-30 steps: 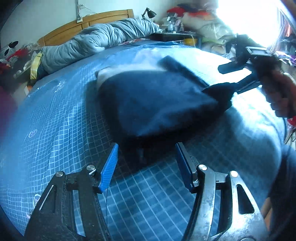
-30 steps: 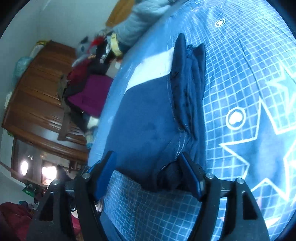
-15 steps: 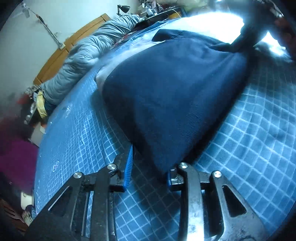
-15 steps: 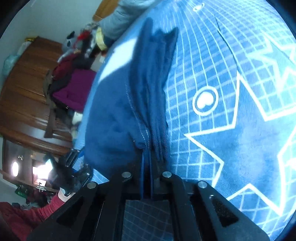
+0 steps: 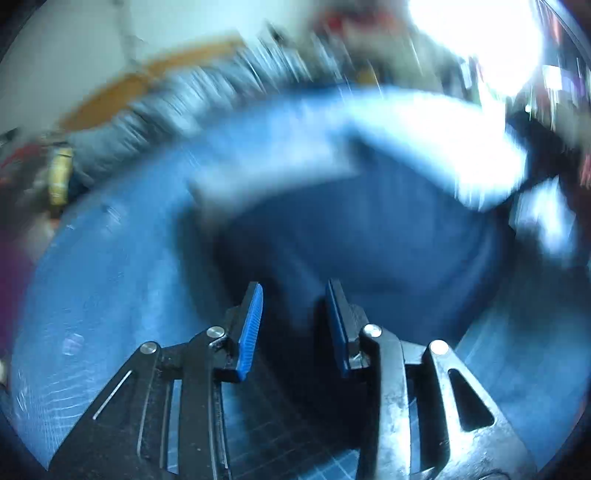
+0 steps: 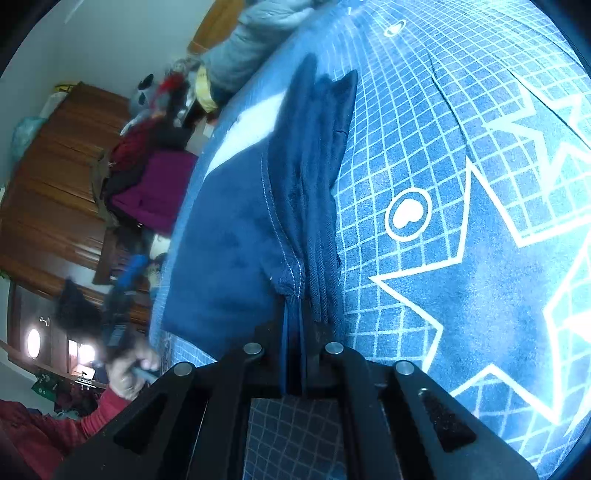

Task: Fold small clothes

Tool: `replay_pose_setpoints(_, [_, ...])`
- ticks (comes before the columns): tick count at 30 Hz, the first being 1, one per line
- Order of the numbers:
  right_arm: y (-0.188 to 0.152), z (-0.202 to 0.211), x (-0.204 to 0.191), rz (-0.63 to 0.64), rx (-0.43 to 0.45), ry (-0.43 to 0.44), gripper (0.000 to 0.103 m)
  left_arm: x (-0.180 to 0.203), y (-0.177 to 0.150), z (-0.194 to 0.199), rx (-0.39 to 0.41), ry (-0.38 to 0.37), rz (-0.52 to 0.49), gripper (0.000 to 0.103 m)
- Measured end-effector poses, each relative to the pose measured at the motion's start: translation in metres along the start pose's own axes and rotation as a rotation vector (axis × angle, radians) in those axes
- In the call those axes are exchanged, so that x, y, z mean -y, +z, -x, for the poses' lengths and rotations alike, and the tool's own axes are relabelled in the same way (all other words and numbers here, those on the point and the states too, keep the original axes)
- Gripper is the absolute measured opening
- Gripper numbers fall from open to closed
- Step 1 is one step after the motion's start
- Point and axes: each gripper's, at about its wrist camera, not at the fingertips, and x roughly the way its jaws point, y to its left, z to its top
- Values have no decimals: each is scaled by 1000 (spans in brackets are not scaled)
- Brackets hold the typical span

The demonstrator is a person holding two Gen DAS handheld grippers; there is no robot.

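Note:
A dark navy garment (image 6: 229,251) lies on the blue grid-patterned bedsheet (image 6: 461,258), a white part showing at its far end. My right gripper (image 6: 293,332) is shut on the bunched hem at the garment's near corner. The left wrist view is smeared by motion. There my left gripper (image 5: 294,325) sits at the near edge of the garment (image 5: 369,236). Its jaws are opening, and dark cloth lies in the gap between the blue pads (image 5: 251,325); I see no pad pressing on it. The right wrist view shows a hand (image 6: 129,369) in a red sleeve at the lower left.
A grey duvet (image 6: 255,22) lies bunched at the head of the bed by the wooden headboard (image 5: 147,85). Beside the bed stand a wooden wardrobe (image 6: 48,177) and a heap of clothes with a magenta piece (image 6: 155,192). Bright window glare fills the upper right of the left wrist view.
My right gripper closed on the garment's corner and has held still since. My left gripper came up to the garment's near edge, narrowed on it, then widened; its view is now motion-blurred.

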Motion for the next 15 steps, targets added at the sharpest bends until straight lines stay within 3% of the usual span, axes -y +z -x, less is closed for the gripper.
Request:
replay_pose_setpoints(1, [1,2,2,6,2,-9,5,10,-8,-7,35,30,-43,36])
replay_pose_setpoints(3, [2,5,5,12,-1,-10,5,7,2,2,7,5,-52,34])
replay_pose_setpoints(6, [0,8,-4,69,-32,-54,8,-19,7,28,67,-8,53,32])
replay_pose_setpoints(10, [4,35,-39,203,-13,-145,36,-50,19,57,197,26,177,34])
replay_pose_setpoints(11, [7,43,-45,220,17,-154,48,-54,22,56,217,32,187,36])
replay_pose_setpoints(13, [17,52,-55,254,83,-183,50,-62,33,36,230,38,179,38])
replay_pose_setpoints(15, [29,42,-64,311,119,-183,50,-57,35,-6,143,-9,147,42])
